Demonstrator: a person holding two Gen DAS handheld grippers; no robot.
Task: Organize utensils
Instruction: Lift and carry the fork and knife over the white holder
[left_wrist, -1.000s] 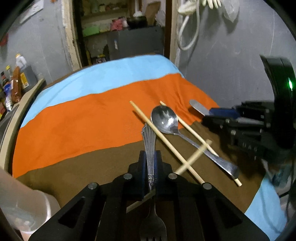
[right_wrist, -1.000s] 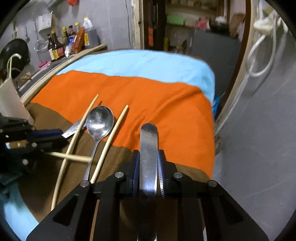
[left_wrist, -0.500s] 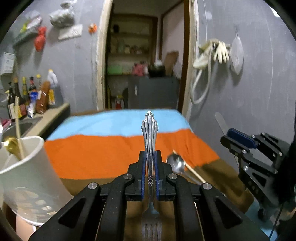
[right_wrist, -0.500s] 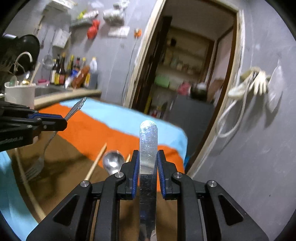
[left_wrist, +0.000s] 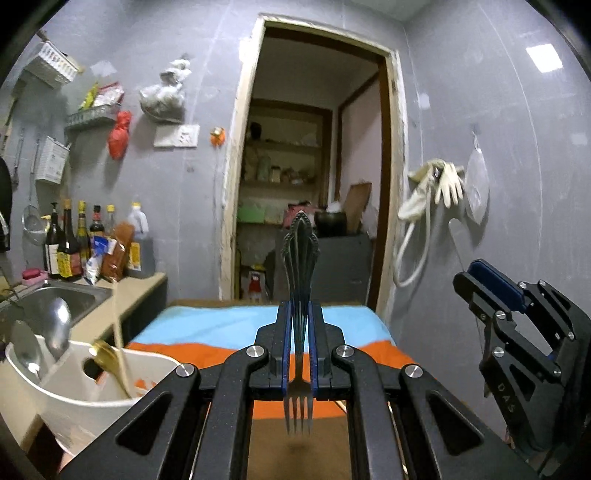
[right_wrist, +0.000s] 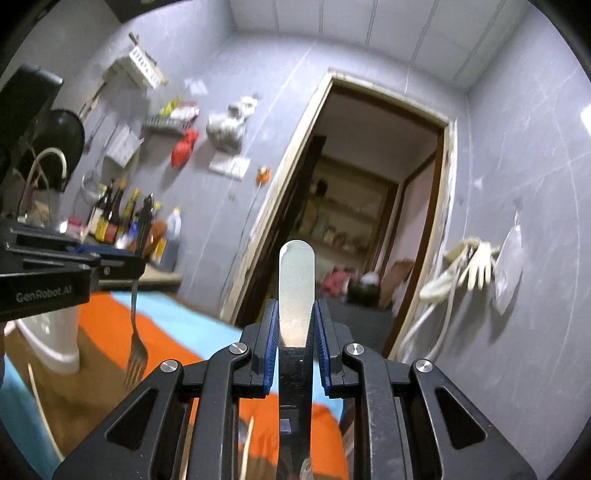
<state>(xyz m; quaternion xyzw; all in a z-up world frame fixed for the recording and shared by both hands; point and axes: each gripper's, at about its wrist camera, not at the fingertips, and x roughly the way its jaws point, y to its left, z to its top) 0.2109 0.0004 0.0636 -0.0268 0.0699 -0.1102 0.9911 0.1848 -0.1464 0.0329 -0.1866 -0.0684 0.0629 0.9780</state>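
**Fork and knife lifted in the tongs, holder at the left**

The left tongs (left_wrist: 298, 354) are clamped on the ornate silver metal fork (left_wrist: 299, 266), tines hanging down; the right tongs (right_wrist: 295, 339) are clamped on the flat steel table knife (right_wrist: 296, 280). Both look stiff, light and slippery, so a mid-handle hold suits them. The white plastic utensil holder (left_wrist: 74, 391), already crowded with spoons, stands low left on the striped tabletop (left_wrist: 221, 325); wooden chopsticks (right_wrist: 40, 402) lie below.

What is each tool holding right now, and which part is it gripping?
The left tool grips a fork along its handle, prongs hanging down. The right tool grips a knife by its flat metal handle.
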